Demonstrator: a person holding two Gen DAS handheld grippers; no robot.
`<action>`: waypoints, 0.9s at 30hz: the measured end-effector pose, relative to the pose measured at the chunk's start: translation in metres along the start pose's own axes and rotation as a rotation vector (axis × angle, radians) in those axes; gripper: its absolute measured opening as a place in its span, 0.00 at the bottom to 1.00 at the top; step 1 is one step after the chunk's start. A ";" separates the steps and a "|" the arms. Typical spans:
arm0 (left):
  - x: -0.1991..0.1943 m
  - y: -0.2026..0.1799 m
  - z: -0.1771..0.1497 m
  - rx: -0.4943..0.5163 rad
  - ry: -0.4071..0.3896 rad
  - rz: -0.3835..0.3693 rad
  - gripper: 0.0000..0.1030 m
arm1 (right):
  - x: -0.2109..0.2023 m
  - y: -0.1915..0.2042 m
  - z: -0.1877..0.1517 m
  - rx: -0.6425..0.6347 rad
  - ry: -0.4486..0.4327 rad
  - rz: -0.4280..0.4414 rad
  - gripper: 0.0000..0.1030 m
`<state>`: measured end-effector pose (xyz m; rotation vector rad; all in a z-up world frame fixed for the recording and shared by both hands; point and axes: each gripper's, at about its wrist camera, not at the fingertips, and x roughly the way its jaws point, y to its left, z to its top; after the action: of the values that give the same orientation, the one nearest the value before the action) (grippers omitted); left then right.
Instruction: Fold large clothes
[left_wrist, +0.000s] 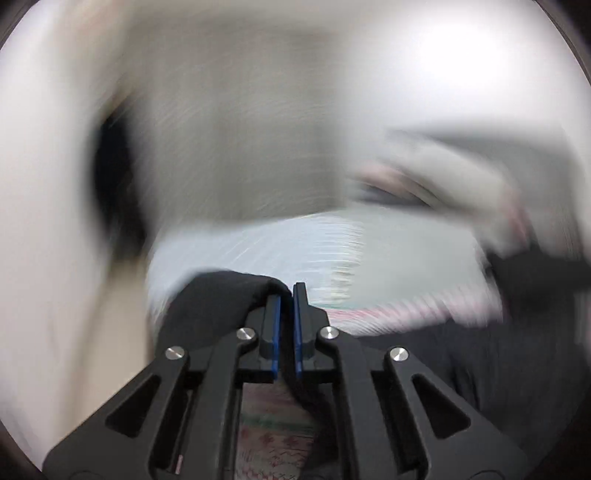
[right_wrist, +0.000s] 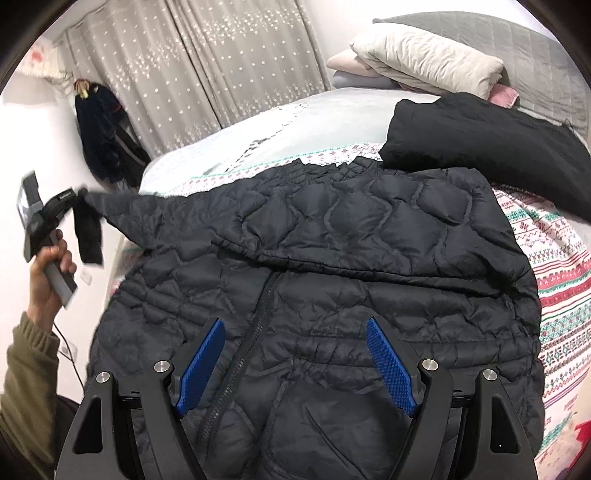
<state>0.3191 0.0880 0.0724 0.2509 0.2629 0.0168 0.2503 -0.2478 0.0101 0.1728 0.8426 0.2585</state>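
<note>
Across the bed (right_wrist: 554, 280), on its patterned cover, a dark quilted jacket (right_wrist: 332, 258) is lying spread out, zipper side up, filling most of the right wrist view. The right tongs (right_wrist: 295, 363) are hovering above its lower part with their 2 blue pads standing wide apart and nothing between them. Out at the left side of that view, the left tongs (right_wrist: 75, 194) are gripping the cuff end of one sleeve, pulling it up and away from the bed so the sleeve is stretching taut across the jacket's upper part. The left hand (right_wrist: 48, 273) is wrapping around the handle. The left wrist view is heavily blurred, but the left tongs (left_wrist: 287, 314) are showing their pads nearly together, pinching black fabric that is bulging over the left finger. A folded black garment (right_wrist: 491, 147) is resting beyond the jacket, near stacked pillows (right_wrist: 424, 59). Star-patterned curtains (right_wrist: 221, 62) are hanging behind.
</note>
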 end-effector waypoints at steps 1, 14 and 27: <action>-0.008 -0.045 -0.003 0.183 -0.015 -0.065 0.08 | 0.000 -0.001 0.002 0.015 -0.005 0.008 0.77; -0.029 -0.184 -0.053 0.565 0.163 -0.403 0.48 | -0.013 -0.050 0.005 0.190 -0.033 0.016 0.78; 0.018 -0.135 -0.038 0.131 0.428 -0.518 0.48 | -0.030 -0.078 0.009 0.281 -0.042 0.054 0.78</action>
<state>0.3243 -0.0328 -0.0015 0.3022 0.7504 -0.4645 0.2500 -0.3310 0.0174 0.4632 0.8309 0.1857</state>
